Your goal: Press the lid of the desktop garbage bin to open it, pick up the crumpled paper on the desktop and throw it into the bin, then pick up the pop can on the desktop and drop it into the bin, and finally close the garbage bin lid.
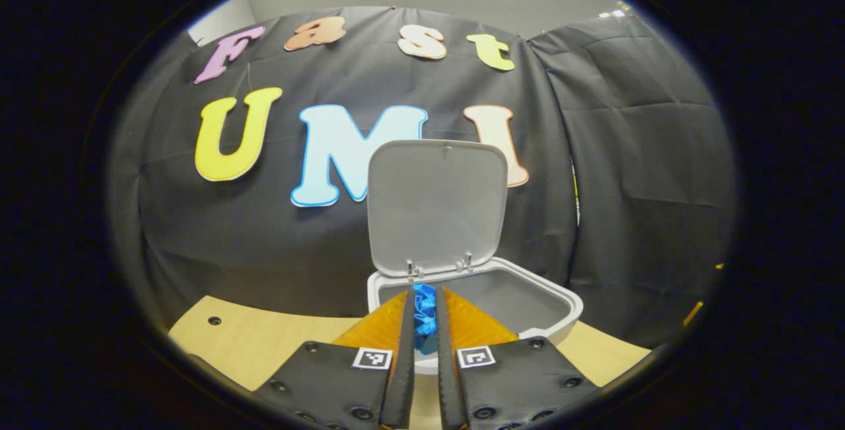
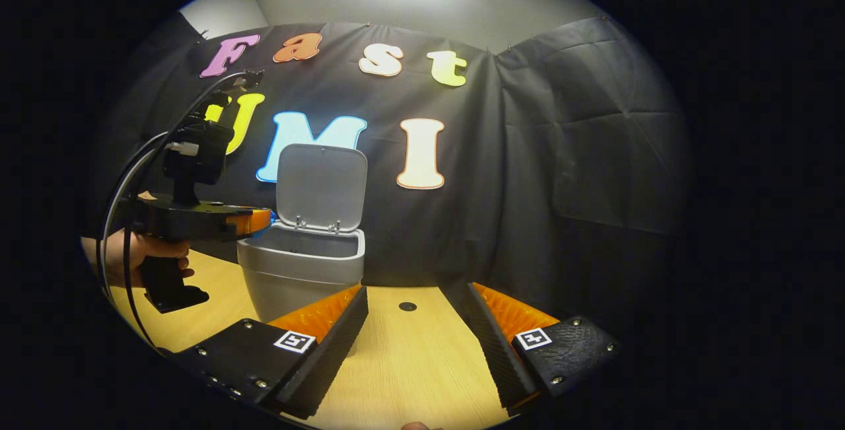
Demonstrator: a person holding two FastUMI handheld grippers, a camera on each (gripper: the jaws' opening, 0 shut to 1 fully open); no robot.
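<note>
The grey desktop bin point(image 1: 528, 311) stands with its lid point(image 1: 436, 205) raised upright at the back. My left gripper point(image 1: 425, 304) is shut on a blue crumpled paper point(image 1: 424, 314), held just over the bin's near rim. In the right gripper view the same bin point(image 2: 300, 271) sits left of centre with its lid point(image 2: 321, 185) up, and the left gripper point(image 2: 254, 220), held by a hand point(image 2: 135, 255), reaches its tip over the bin's left rim. My right gripper point(image 2: 414, 304) is open above the wooden table with nothing between its fingers.
The wooden table point(image 2: 409, 364) runs up to the black cloth wall behind the bin. A small dark hole point(image 2: 407, 306) marks the tabletop between my right fingers, and another hole point(image 1: 214, 320) lies at the far left. Black cables point(image 2: 125, 218) loop from the left gripper.
</note>
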